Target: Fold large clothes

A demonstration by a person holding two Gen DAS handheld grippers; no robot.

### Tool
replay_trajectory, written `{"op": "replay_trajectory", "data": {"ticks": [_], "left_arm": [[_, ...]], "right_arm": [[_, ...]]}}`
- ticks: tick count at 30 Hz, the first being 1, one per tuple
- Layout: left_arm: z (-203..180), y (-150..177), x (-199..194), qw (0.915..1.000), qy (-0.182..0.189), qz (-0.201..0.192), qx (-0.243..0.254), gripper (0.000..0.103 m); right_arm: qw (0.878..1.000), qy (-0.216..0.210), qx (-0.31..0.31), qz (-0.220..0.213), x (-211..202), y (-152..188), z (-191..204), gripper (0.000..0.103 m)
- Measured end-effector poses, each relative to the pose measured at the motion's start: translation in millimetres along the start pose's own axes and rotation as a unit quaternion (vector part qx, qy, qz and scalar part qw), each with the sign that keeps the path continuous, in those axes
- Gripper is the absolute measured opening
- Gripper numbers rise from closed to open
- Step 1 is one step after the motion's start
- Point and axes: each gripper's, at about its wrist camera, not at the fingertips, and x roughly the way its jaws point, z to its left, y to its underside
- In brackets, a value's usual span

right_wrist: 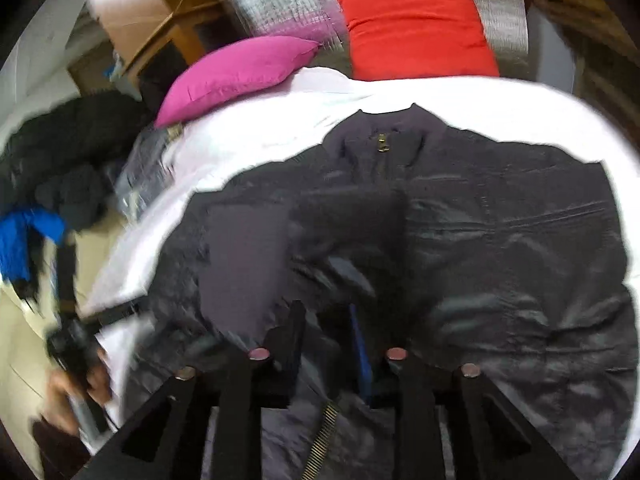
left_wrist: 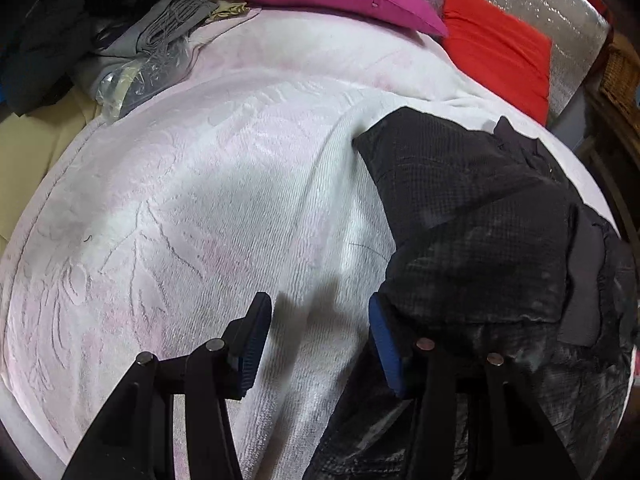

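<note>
**Mia:** What could have gone wrong here?

**Ben:** The left claw [left_wrist: 316,340] stood open with nothing in it. Only the white blanket [left_wrist: 224,184] on the bed showed between its blue pads [left_wrist: 384,344]. If it had shut right there, I think it would have pinched the blanket and missed the black jacket [left_wrist: 480,240]. Then the blanket could have come up with the fold.

**Mia:** So where was the jacket?

**Ben:** Just to the right of the left claw. Its edge seemed to touch the outside of the right finger. A folded-over piece with a net lining lay ahead of that finger.

**Mia:** And the right claw [right_wrist: 328,332]?

**Ben:** It hung over the jacket [right_wrist: 480,240], near the bottom end of the zipper [right_wrist: 320,436]. The collar [right_wrist: 384,136] was far ahead of it. Its jaws were partly apart. The picture was too blurry, so I could not tell if it pinched any cloth.

**Mia:** Any other trouble?

**Ben:** The jacket looked shiny and slippery. A weak pinch could have let it slide out. The pink pillow [right_wrist: 236,72] and red pillow [right_wrist: 416,28] were well past the collar, so a big fold might have bumped them.
</note>
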Motion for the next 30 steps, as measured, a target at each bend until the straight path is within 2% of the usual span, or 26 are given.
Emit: {"op": "replay_trajectory", "data": {"ticks": [1, 2, 3, 5, 7, 11, 13, 16, 19, 22, 24, 25, 28, 30], "left_arm": [[-0.5, -0.2, -0.4, 1.0, -0.001, -0.002, -0.001, 0.05], [-2.0, 0.0, -1.0, 1.0, -0.002, -0.005, 0.001, 0.05], [-4.6, 0.3, -1.8, 1.0, -0.003, -0.007, 0.003, 0.05], [-10.3, 1.0, -2.7, 0.9999, -0.006, -0.011, 0.011, 0.05], [-16.1, 1.9, -2.1, 0.9997, -0.01, -0.014, 0.019, 0.05], [-16.0, 0.8, -1.2, 0.9998, -0.002, -0.013, 0.016, 0.049], [-15.1, 0.8, -1.6, 0.9998, 0.0, -0.013, 0.017, 0.049], [-18.1, 0.7, -1.7, 0.9997, -0.001, -0.014, 0.021, 0.049], [-21.3, 1.3, -2.8, 0.9996, 0.001, -0.017, 0.025, 0.049], [-22.8, 1.6, -3.1, 0.9994, 0.002, -0.018, 0.029, 0.049], [-21.1, 1.3, -2.7, 0.9996, 0.006, -0.016, 0.024, 0.049], [-20.6, 1.2, -2.6, 0.9996, 0.007, -0.015, 0.022, 0.049], [-22.6, 1.6, -3.0, 0.9995, 0.005, -0.017, 0.025, 0.049], [-26.4, 2.1, -2.9, 0.9994, 0.0, -0.019, 0.031, 0.049]], "right_arm": [[1.0, 0.003, -0.016, 0.003, -0.6, 3.5, 4.2, 0.055], [0.999, 0.007, -0.032, 0.005, -3.2, 8.2, 10.7, 0.083], [0.999, 0.013, -0.05, -0.001, -5.6, 10.9, 17.1, 0.086], [0.995, 0.024, -0.09, -0.024, -8.1, 10.8, 27.2, 0.086], [0.989, 0.066, -0.127, -0.042, -4.8, 9.5, 41.2, 0.086], [0.978, 0.107, -0.179, 0.011, 22.8, 10.5, 52.8, 0.086], [0.971, 0.115, -0.204, 0.041, 36.6, 16.0, 54.3, 0.086], [0.964, 0.145, -0.222, 0.031, 44.3, 16.1, 56.5, 0.085], [0.978, 0.131, -0.16, 0.0, 36.6, 0.6, 44.5, 0.084], [0.984, 0.141, -0.104, -0.025, 30.0, -14.7, 28.5, 0.084], [0.992, 0.106, -0.068, -0.016, 26.1, -21.3, 19.9, 0.084], [0.994, 0.093, -0.059, -0.021, 21.4, -22.0, 17.5, 0.084], [0.994, 0.094, -0.053, -0.038, 7.5, -24.3, 14.4, 0.084], [0.997, 0.045, -0.055, -0.028, -0.4, -25.5, 23.8, 0.084]]}}
